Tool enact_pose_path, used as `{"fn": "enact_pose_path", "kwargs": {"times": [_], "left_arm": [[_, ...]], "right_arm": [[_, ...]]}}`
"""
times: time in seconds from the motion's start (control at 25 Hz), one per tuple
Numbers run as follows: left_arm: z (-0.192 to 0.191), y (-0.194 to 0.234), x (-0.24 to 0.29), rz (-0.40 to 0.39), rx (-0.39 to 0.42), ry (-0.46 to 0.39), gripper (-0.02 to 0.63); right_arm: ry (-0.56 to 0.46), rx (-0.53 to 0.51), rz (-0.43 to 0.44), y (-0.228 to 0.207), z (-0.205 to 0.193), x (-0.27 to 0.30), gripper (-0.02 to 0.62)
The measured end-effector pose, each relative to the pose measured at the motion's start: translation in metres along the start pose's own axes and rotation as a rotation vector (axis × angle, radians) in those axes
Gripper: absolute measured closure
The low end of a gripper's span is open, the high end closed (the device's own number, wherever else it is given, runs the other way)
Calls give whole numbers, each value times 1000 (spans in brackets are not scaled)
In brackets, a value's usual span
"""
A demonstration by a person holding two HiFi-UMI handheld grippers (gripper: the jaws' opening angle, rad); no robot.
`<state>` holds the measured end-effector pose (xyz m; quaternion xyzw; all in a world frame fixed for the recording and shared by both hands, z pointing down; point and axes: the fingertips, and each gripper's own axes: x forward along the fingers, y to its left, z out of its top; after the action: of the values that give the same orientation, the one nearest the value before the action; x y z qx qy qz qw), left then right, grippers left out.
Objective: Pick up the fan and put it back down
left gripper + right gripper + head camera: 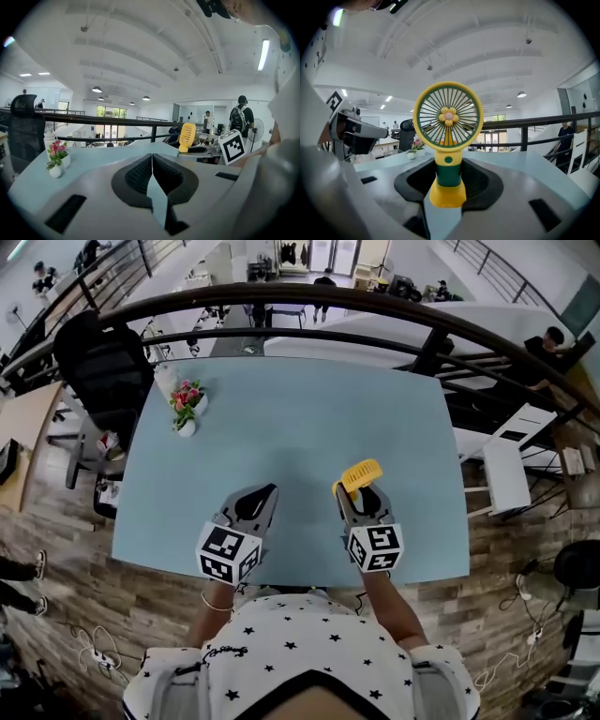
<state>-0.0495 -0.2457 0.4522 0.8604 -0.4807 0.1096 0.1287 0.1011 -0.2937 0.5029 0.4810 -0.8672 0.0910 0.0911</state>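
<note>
Over the near half of the pale blue table, the left tool is at 7 o'clock, jaws pressed together and empty. The right tool, at 5 o'clock, clamps the yellow fan by its green stem, upright. Small flower pots stand at 10 o'clock.

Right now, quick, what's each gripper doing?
The left gripper is closed, holding nothing.
The right gripper is closed on the fan.
</note>
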Motion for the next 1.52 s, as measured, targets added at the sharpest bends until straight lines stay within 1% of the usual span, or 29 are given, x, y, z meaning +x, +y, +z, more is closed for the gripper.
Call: {"fn": "enact_pose_path", "kwargs": {"times": [0.2, 0.6, 0.84, 1.16, 1.52], "left_arm": [[0, 3, -4, 11, 7, -8, 577], [-10, 12, -10, 51, 7, 17, 577], [-13, 16, -12, 71, -12, 15, 577], [-18, 21, -15, 95, -15, 25, 577], [-18, 26, -17, 117, -16, 25, 577]], "right_arm": [[24, -11, -9, -2, -14, 12, 430], [96, -16, -22, -2, -52, 32, 431], [136, -24, -24, -3, -70, 41, 430], [182, -40, -26, -1, -94, 51, 431], [221, -22, -46, -5, -113, 60, 431]]}}
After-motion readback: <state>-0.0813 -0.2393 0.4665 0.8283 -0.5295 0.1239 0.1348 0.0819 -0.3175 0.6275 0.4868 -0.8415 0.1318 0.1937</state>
